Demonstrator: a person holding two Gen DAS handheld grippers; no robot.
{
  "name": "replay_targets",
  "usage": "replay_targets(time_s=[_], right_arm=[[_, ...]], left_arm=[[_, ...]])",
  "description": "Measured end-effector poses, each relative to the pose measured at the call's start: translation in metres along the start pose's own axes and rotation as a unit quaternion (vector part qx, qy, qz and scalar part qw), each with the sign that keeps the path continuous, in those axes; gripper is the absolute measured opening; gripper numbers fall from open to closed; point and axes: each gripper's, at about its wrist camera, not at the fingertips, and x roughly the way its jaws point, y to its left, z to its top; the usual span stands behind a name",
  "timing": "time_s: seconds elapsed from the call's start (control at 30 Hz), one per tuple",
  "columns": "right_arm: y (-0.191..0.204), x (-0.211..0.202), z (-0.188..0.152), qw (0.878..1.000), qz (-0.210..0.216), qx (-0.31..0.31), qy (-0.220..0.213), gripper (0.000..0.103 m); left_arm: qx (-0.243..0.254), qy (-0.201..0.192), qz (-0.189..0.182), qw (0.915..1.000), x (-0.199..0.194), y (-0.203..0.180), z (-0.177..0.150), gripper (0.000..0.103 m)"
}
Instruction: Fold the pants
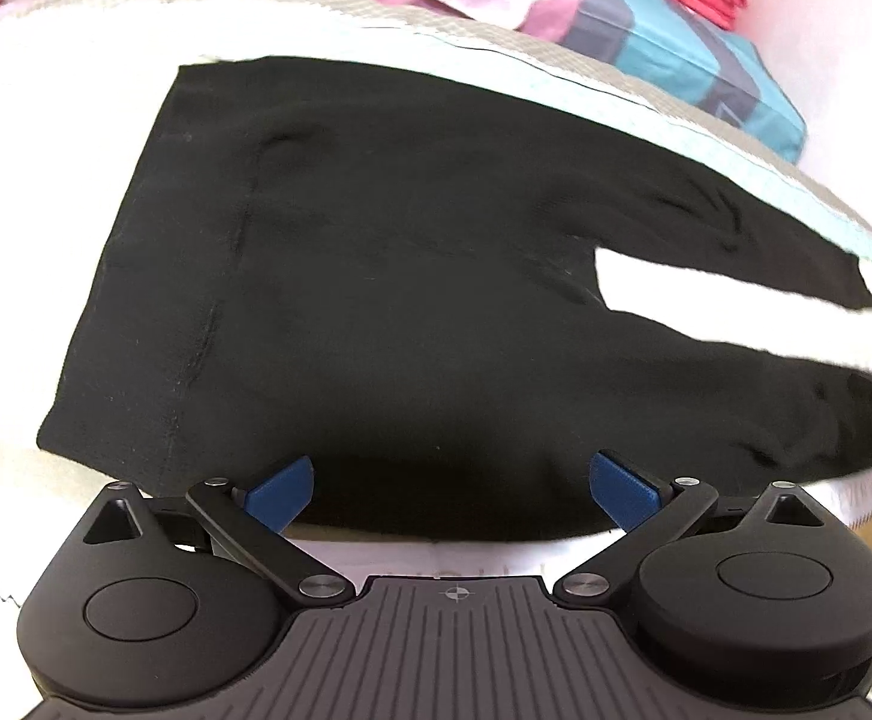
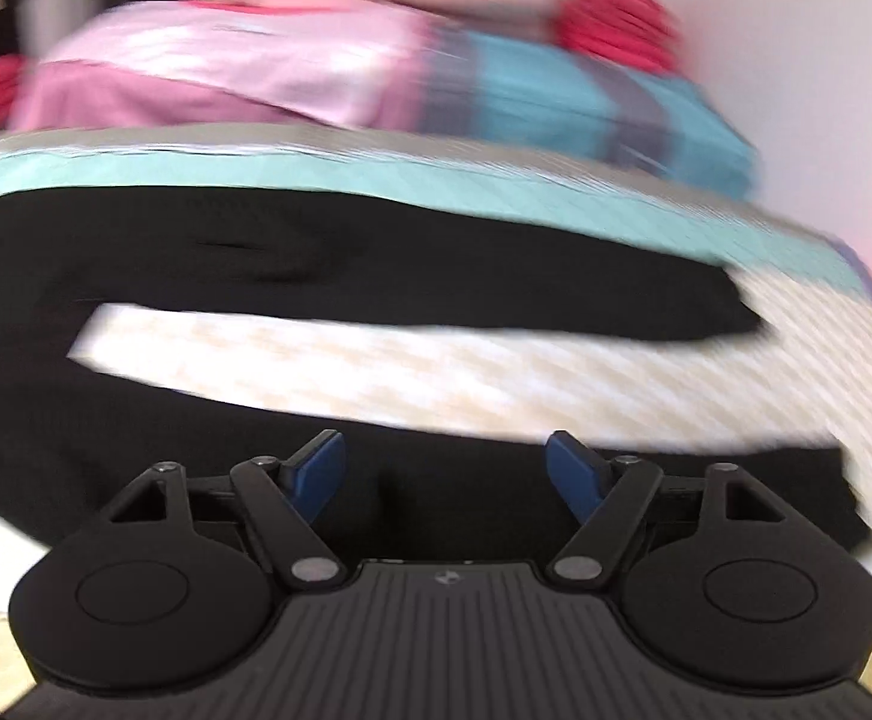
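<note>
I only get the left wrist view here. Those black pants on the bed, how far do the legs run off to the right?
Observer: The right wrist view shows the far leg ending in a hem on the white quilt, short of the bed's edge.
Operator: And the nearer leg?
Observer: It runs under the right gripper, its hem past the right finger.
Operator: Is that gripper holding it?
Observer: No, its jaws stand apart with nothing pinched.
</note>
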Motion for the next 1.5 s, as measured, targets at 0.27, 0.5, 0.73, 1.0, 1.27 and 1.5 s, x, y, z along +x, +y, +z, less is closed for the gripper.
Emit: replay_targets(time_s=[0.27, 0.5, 0.73, 1.0, 1.27, 1.5], right_arm=[[0.123, 0.027, 0.002, 0.973, 0.190, -0.122, 0.049, 0.059], [0.136, 0.018, 0.002, 0.945, 0.224, -0.213, 0.107, 0.054], [0.188, 0.035, 0.039, 0.942, 0.268, -0.199, 0.024, 0.052], [0.240, 0.045, 0.027, 0.894, 0.328, -0.302, 0.047, 0.031], [0.268, 0.077, 0.112, 0.913, 0.326, -0.245, -0.025, 0.036], [0.360, 0.127, 0.101, 0.880, 0.382, -0.281, -0.005, 0.046]], left_arm=[[-0.049, 0.004, 0.060, 0.9970, 0.029, 0.014, 0.007, 0.103], [-0.033, -0.005, 0.051, 0.9981, -0.004, 0.019, 0.000, 0.103], [-0.064, -0.037, 0.098, 0.9924, -0.030, 0.040, -0.003, 0.103], [-0.100, -0.007, 0.154, 0.9829, -0.016, 0.067, -0.005, 0.103], [-0.072, -0.015, 0.187, 0.9796, -0.002, 0.063, -0.011, 0.103], [-0.061, -0.035, 0.185, 0.9803, -0.003, 0.066, -0.019, 0.103]])
